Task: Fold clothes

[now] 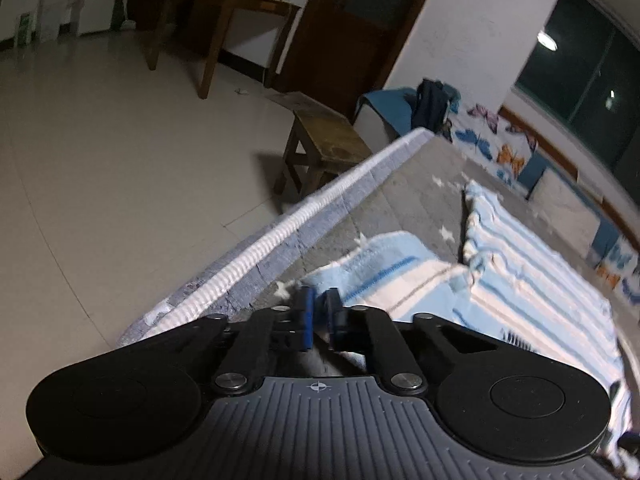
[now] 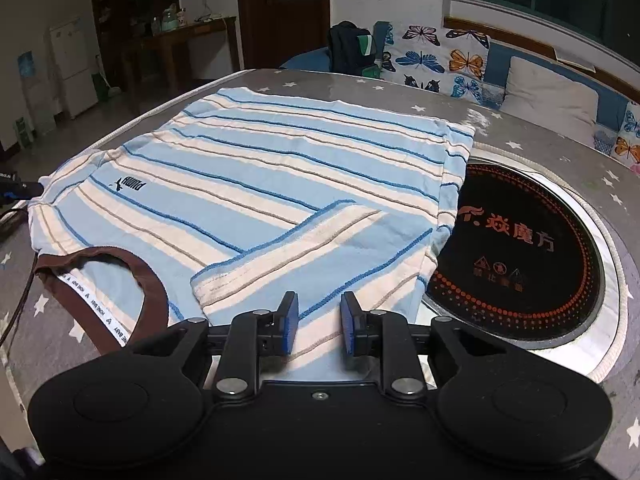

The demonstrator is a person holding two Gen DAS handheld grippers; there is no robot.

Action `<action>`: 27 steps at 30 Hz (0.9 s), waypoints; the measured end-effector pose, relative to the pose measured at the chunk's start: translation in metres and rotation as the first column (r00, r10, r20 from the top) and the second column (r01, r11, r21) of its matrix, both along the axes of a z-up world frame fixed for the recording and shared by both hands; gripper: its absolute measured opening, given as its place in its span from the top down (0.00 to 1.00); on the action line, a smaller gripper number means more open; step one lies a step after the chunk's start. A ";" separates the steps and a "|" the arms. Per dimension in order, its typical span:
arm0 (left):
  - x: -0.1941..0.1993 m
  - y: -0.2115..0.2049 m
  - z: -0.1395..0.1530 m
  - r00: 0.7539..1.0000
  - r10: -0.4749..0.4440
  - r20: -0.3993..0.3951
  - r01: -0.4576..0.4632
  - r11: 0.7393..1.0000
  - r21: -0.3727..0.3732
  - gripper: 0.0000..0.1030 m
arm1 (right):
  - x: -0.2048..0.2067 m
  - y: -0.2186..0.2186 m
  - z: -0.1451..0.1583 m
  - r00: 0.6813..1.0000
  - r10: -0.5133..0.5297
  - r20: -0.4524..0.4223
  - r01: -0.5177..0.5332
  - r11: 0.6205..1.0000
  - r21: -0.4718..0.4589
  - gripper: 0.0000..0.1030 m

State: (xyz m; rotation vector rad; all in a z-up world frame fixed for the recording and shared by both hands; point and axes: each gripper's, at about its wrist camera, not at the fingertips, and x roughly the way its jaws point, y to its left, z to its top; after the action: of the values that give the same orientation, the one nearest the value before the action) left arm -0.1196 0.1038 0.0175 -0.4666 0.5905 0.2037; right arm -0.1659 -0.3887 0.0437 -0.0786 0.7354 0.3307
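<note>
Lying flat on the star-patterned table point(image 2: 360, 80), the striped shirt point(image 2: 248, 168) has its right sleeve point(image 2: 280, 252) already folded in across the chest, brown collar point(image 2: 148, 288) toward the person. The right gripper point(image 2: 318, 322) hovers just above the folded shoulder, jaws apart and grasping nothing, probably readying its next pinch. The left gripper point(image 1: 318, 316) sits near the other sleeve point(image 1: 380, 268) at the table's edge; its blue pads point(image 1: 306, 316) are nearly together, but I cannot tell whether cloth is caught between them. On the right, the shirt's side overhangs a round cooktop point(image 2: 520, 248) set into the table. Bare table shows beyond the hem, leaving room to fold lengthwise; the left edge drops straight to the floor point(image 1: 100, 160), so that sleeve should go inward.
</note>
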 end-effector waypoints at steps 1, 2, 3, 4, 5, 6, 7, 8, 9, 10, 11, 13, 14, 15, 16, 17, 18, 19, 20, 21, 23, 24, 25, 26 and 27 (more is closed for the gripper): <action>-0.003 -0.001 0.005 0.999 -0.008 0.032 0.008 1.000 0.003 0.97 | -0.003 0.000 -0.001 1.000 -0.001 0.000 0.001 1.000 0.002 0.75; -0.006 -0.002 0.009 0.998 -0.015 0.057 0.015 1.000 0.007 0.97 | -0.007 0.000 -0.001 1.000 -0.003 0.001 0.003 1.000 0.003 0.74; -0.007 -0.005 0.013 0.997 -0.029 0.078 0.028 0.999 0.019 0.97 | 0.024 0.001 0.003 1.000 -0.003 0.000 0.003 1.000 0.003 0.73; -0.011 -0.010 0.019 0.992 -0.058 0.111 0.053 0.998 0.045 0.97 | 0.044 0.002 0.005 1.000 -0.004 -0.001 0.004 1.000 0.002 0.73; -0.014 -0.016 0.026 0.986 -0.086 0.144 0.077 0.995 0.071 0.97 | 0.044 0.002 0.006 1.000 -0.004 -0.001 0.004 1.000 0.001 0.72; -0.017 -0.023 0.033 0.976 -0.123 0.178 0.107 0.990 0.096 0.97 | 0.044 0.002 0.006 1.000 -0.004 0.000 0.004 1.000 0.000 0.72; -0.021 -0.032 0.040 0.961 -0.179 0.212 0.156 0.981 0.118 0.97 | 0.044 0.002 0.005 1.000 -0.004 0.000 0.004 1.000 0.000 0.72; -0.023 -0.042 0.045 0.943 -0.235 0.237 0.207 0.968 0.139 0.97 | 0.044 0.002 0.005 1.000 -0.005 0.000 0.005 1.000 0.000 0.72; -0.025 -0.049 0.048 0.929 -0.275 0.249 0.241 0.958 0.158 0.97 | 0.044 0.002 0.005 1.000 -0.006 0.000 0.006 1.000 0.001 0.72; -0.027 -0.058 0.050 0.906 -0.334 0.260 0.293 0.938 0.183 0.97 | 0.044 0.002 0.005 1.000 -0.007 0.000 0.007 1.000 0.002 0.72; -0.029 -0.068 0.052 0.877 -0.399 0.266 0.352 0.912 0.209 0.97 | 0.044 0.002 0.005 1.000 -0.008 0.000 0.008 1.000 0.004 0.72; -0.031 -0.087 0.050 0.836 -0.489 0.249 0.433 0.866 0.249 0.97 | 0.044 0.002 0.005 1.000 -0.010 0.001 0.010 1.000 0.004 0.72; -0.031 -0.096 0.048 0.813 -0.534 0.232 0.473 0.839 0.269 0.97 | 0.044 0.002 0.005 1.000 -0.010 0.001 0.010 1.000 0.004 0.72; -0.031 -0.105 0.045 0.788 -0.579 0.209 0.516 0.807 0.289 0.97 | 0.044 0.002 0.005 1.000 -0.009 0.001 0.009 1.000 0.005 0.72; -0.031 -0.116 0.040 0.760 -0.626 0.175 0.563 0.768 0.306 0.97 | 0.044 0.002 0.005 1.000 -0.009 0.001 0.009 1.000 0.006 0.72; -0.030 -0.124 0.035 0.737 -0.660 0.149 0.597 0.738 0.315 0.96 | 0.044 0.002 0.005 1.000 -0.009 0.001 0.009 1.000 0.007 0.72; -0.029 -0.129 0.031 0.718 -0.685 0.124 0.628 0.715 0.309 0.96 | 0.044 0.002 0.005 1.000 -0.009 0.000 0.009 1.000 0.008 0.71; -0.028 -0.135 0.026 0.690 -0.719 0.088 0.669 0.679 0.304 0.95 | 0.044 0.002 0.005 1.000 -0.008 0.000 0.008 1.000 0.009 0.70; -0.028 -0.137 0.023 0.682 -0.728 0.075 0.677 0.667 0.313 0.95 | 0.044 0.002 0.005 1.000 -0.008 0.000 0.008 1.000 0.010 0.68; -0.028 -0.139 0.022 0.672 -0.738 0.065 0.684 0.652 0.328 0.95 | 0.044 0.002 0.004 1.000 -0.009 0.001 0.009 1.000 0.011 0.68; -0.027 -0.135 0.026 0.663 -0.745 0.072 0.683 0.642 0.349 0.95 | 0.044 0.001 0.004 1.000 -0.010 0.001 0.010 1.000 0.013 0.67; -0.025 -0.132 0.029 0.664 -0.744 0.081 0.679 0.644 0.352 0.95 | 0.044 0.001 0.004 1.000 -0.010 0.001 0.010 1.000 0.014 0.67; -0.021 -0.128 0.031 0.672 -0.736 0.084 0.671 0.653 0.351 0.95 | 0.045 0.001 0.004 1.000 -0.010 0.002 0.010 1.000 0.015 0.67; -0.012 -0.123 0.032 0.695 -0.715 0.078 0.654 0.673 0.345 0.95 | 0.045 0.001 0.004 1.000 -0.011 0.002 0.011 1.000 0.016 0.67; -0.004 -0.119 0.033 0.716 -0.694 0.071 0.637 0.692 0.339 0.95 | 0.045 0.001 0.004 1.000 -0.011 0.002 0.011 1.000 0.017 0.67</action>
State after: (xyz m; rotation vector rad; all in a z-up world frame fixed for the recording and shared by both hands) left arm -0.1233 -0.0148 0.0506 0.0466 0.4921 -0.4597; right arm -0.1213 -0.3874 0.0480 -0.0589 0.7305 0.3259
